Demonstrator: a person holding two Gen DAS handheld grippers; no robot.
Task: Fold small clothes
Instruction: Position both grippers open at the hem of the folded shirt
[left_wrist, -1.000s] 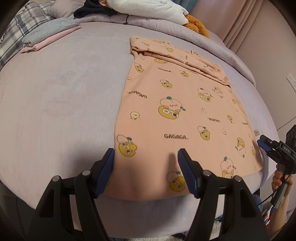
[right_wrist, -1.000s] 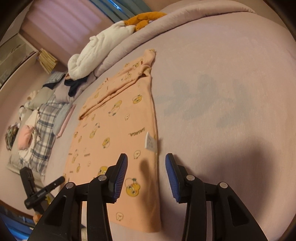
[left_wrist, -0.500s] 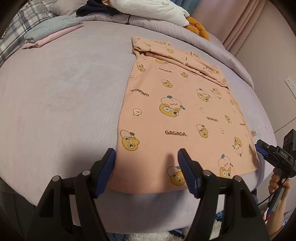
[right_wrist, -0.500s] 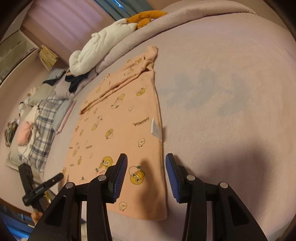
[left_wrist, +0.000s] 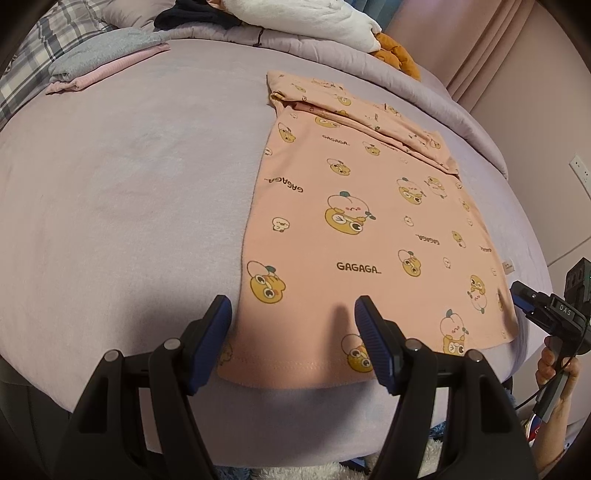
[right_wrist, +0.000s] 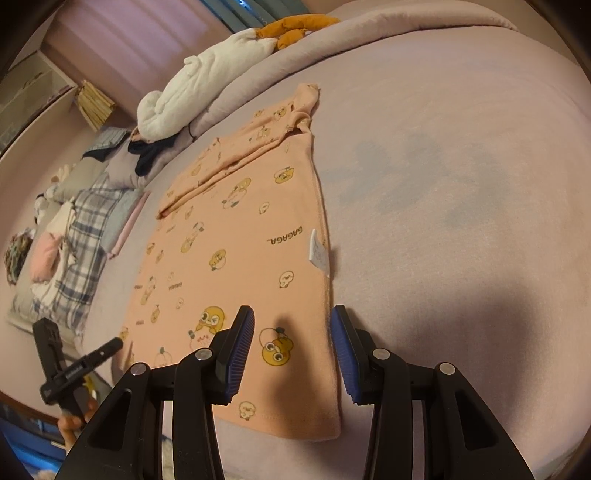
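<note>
A peach shirt (left_wrist: 362, 236) printed with cartoon animals and "GAGAGA" lies flat on the lilac bed (left_wrist: 129, 192), sleeves folded across its far end. My left gripper (left_wrist: 293, 317) hovers open over the shirt's near left hem corner, nothing between its blue pads. In the right wrist view the same shirt (right_wrist: 236, 266) shows a white label at its right edge. My right gripper (right_wrist: 291, 328) hangs open above the near right hem corner, touching nothing. Each gripper appears in the other's view: the right gripper (left_wrist: 532, 306) at the far right, the left gripper (right_wrist: 88, 358) at the lower left.
Folded grey and pink clothes (left_wrist: 103, 55) lie at the bed's far left by a plaid cloth (right_wrist: 81, 236). A white blanket (left_wrist: 303, 14) and an orange plush toy (right_wrist: 291, 29) lie along the far edge. A wall (left_wrist: 535, 92) rises to the right.
Both grippers drew back slightly toward the near edge of the bed, so the shirt's hem shows fuller in both views. Neither jaw gap changed.
</note>
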